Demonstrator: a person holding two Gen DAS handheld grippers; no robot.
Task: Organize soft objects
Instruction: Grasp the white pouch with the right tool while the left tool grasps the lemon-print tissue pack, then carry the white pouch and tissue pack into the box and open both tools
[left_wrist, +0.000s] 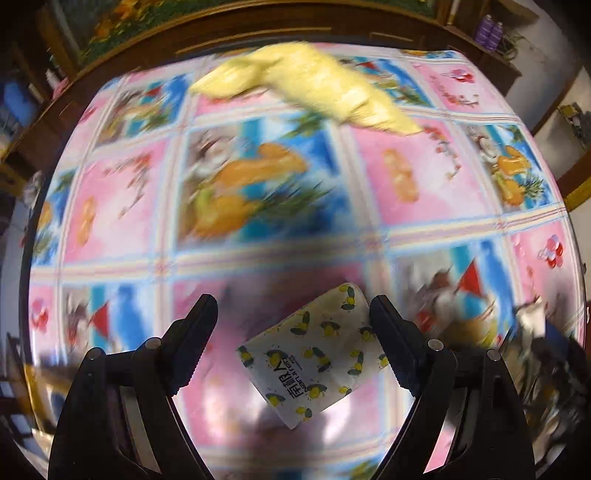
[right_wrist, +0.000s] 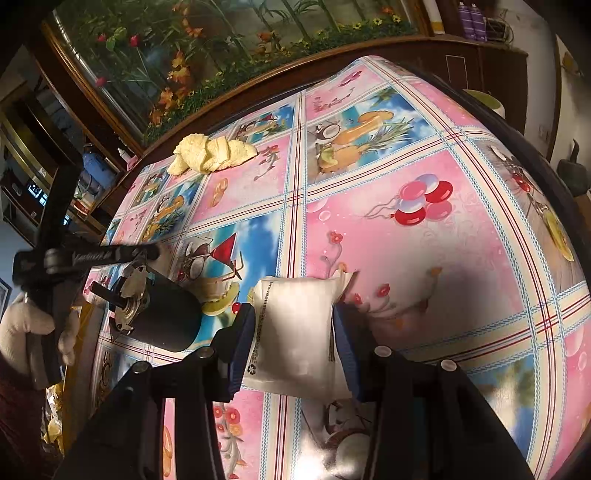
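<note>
Pink and blue picture cloth (right_wrist: 424, 236) covers the table. Close by, the right gripper (right_wrist: 293, 339) pinches a soft white plastic packet (right_wrist: 295, 332) between its blue pads, just above the cloth. The left gripper (left_wrist: 293, 339) has its black fingers spread wide over a white tissue pack with yellow lemons (left_wrist: 314, 354), which touches one finger. Far back lies a fluffy yellow towel (right_wrist: 212, 153) near the table's edge.

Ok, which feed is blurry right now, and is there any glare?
Left wrist view: cloth and yellow towel smeared by motion blur, tissue pack sharper, glare beneath it. Right wrist view: sharp, white pack clear, glare near the bottom edge.
</note>
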